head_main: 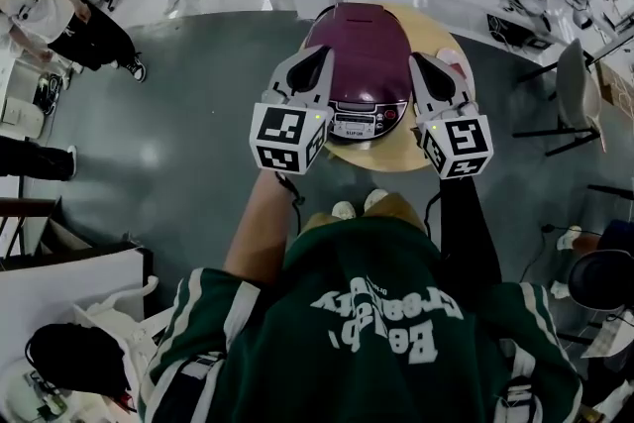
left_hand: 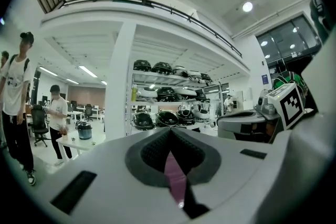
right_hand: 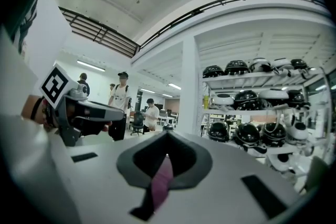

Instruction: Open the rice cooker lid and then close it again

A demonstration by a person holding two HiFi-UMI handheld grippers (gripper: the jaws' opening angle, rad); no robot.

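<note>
Item: rice cooker (head_main: 362, 45), maroon, on a round wooden bench (head_main: 381, 161). Lid (head_main: 359, 33) down and closed. Pale control panel (head_main: 362, 122) on the cooker's near face, with small dark print too fine to read.

Left gripper (head_main: 322, 54): over the cooker's left shoulder, fingers (head_main: 309, 72) brought together to a point, nothing between them. Black-and-white marker cube (head_main: 287, 136) on the end away from the cooker.

Right gripper (head_main: 420, 62): over the cooker's right shoulder, fingers likewise closed and empty. Marker cube (head_main: 458, 146) to match.

Writing: large white lettering on the green shirt (head_main: 381, 312), upside down in the head view and not safely readable.

Head view only: cooker, bench and both tools together.

Left gripper view only: closed tips of the left gripper (left_hand: 170, 131) with a purple sliver of the cooker (left_hand: 175, 176) through the slit below; beyond the cooker, a white pillar (left_hand: 118, 86), shelves (left_hand: 163, 94) of dark rounded items, and people (left_hand: 16, 107) standing.

Right gripper view only: closed tips of the right gripper (right_hand: 167, 136), the same purple sliver (right_hand: 160, 183), and the same kind of shelves (right_hand: 252, 107).
</note>
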